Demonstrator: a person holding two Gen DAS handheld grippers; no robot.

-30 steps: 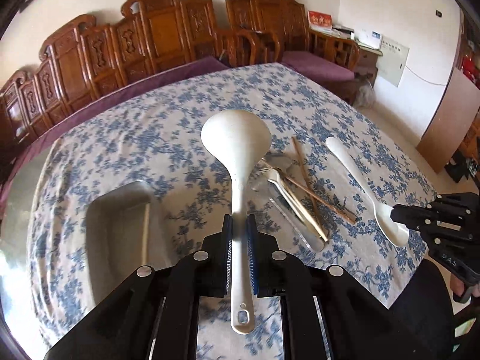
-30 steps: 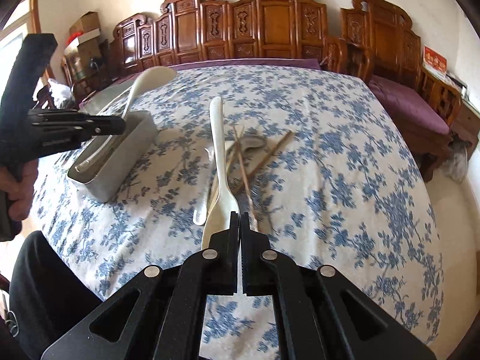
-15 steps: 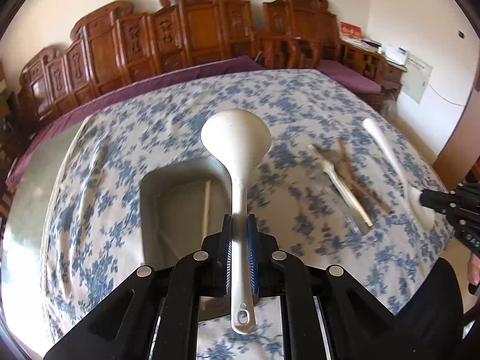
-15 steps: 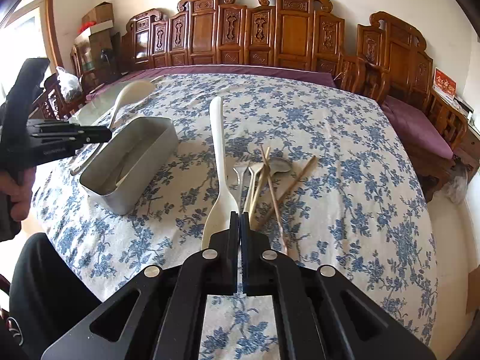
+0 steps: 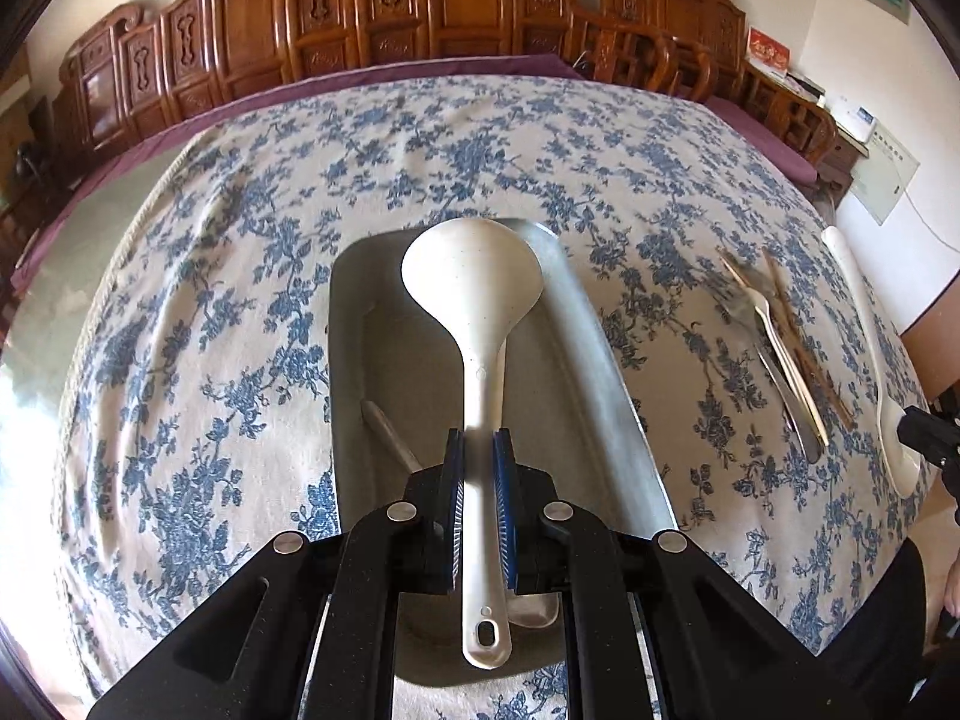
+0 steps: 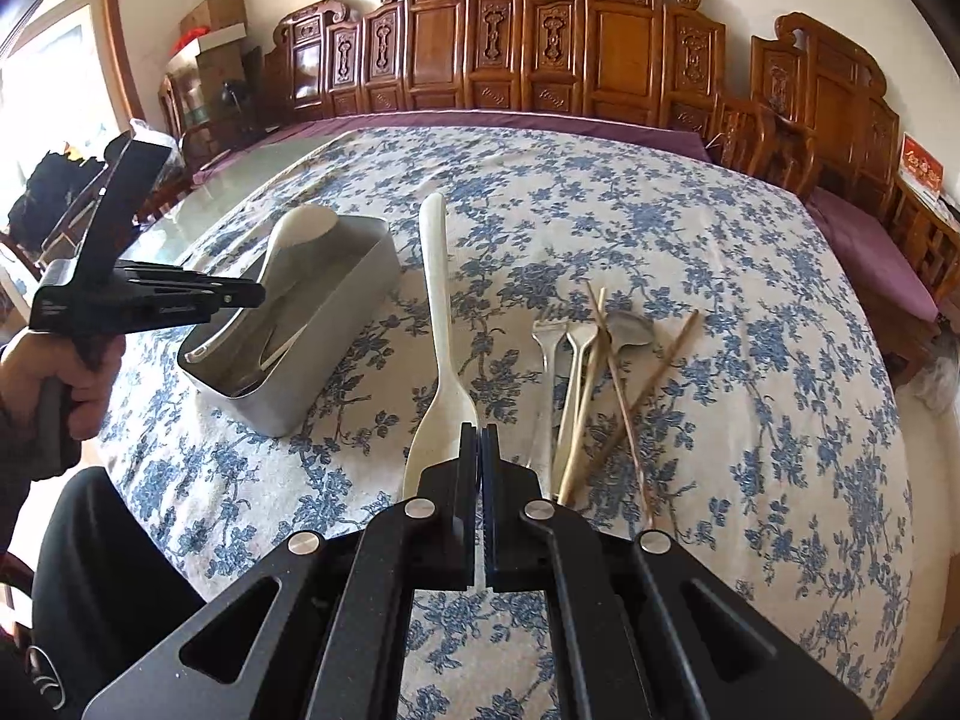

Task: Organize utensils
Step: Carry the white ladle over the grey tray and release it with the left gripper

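Utensils, sorting in progress. Left gripper [image 5: 478, 468] — clamped on the handle of a white rice paddle [image 5: 474, 294], whose head hangs over a metal tray [image 5: 591, 360] on the blue-flowered tablecloth [image 5: 210, 276]; something thin lies inside the tray, too unclear to name. Right gripper [image 6: 480, 456] — jaws closed on the edge of a white spatula [image 6: 437, 306], its long handle pointing away. Loose on the cloth beside it: two forks [image 6: 561, 339], a metal spoon [image 6: 629, 329], wooden chopsticks [image 6: 618, 384]. Carved wooden chairs [image 6: 618, 42] line the far side.
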